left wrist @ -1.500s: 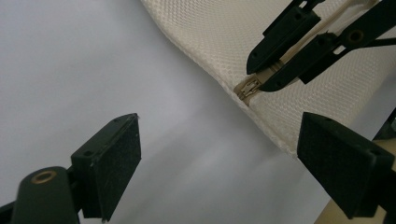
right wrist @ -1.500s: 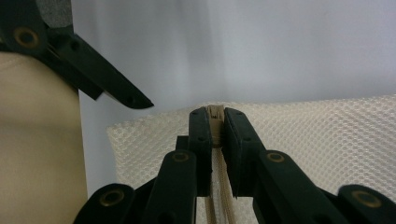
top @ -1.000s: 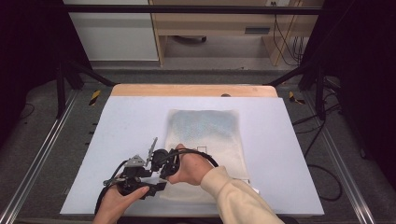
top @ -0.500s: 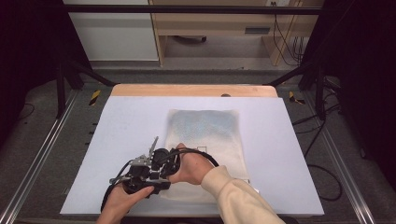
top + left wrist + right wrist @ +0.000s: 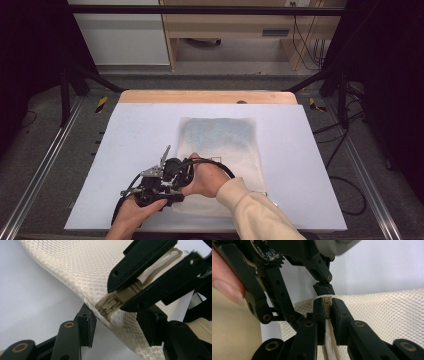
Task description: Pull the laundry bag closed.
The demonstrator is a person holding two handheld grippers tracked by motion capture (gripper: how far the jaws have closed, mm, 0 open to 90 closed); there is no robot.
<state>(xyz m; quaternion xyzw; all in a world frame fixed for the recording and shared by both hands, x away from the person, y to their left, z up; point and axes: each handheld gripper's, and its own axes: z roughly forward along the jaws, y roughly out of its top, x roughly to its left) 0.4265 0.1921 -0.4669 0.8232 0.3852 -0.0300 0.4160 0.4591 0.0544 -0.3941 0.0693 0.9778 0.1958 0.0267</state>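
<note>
A cream mesh bag [image 5: 220, 135] lies flat on the white table [image 5: 140, 130]. Both grippers meet at its near left corner. My right gripper [image 5: 175, 170] is shut on the bag's beige zipper [image 5: 327, 301], its jaws [image 5: 327, 305] pressed on the tape from both sides. In the left gripper view those same jaws [image 5: 140, 282] clamp the zipper slider [image 5: 112, 303], which sticks out toward me. My left gripper [image 5: 120, 323] stands open, its two pads either side of the lifted mesh edge [image 5: 75, 270], just below the slider. One left finger [image 5: 323, 288] shows right behind the zipper.
A person's sleeve [image 5: 250, 210] and hands come in from the bottom edge. Black cable [image 5: 220, 167] loops over the bag near the right hand. A wooden strip [image 5: 210, 96] borders the table's far edge, with metal rails [image 5: 45, 165] at the sides.
The left hand and its gripper have crept slightly up and right, closer to the right gripper at the bag's corner. The right gripper has stayed put.
</note>
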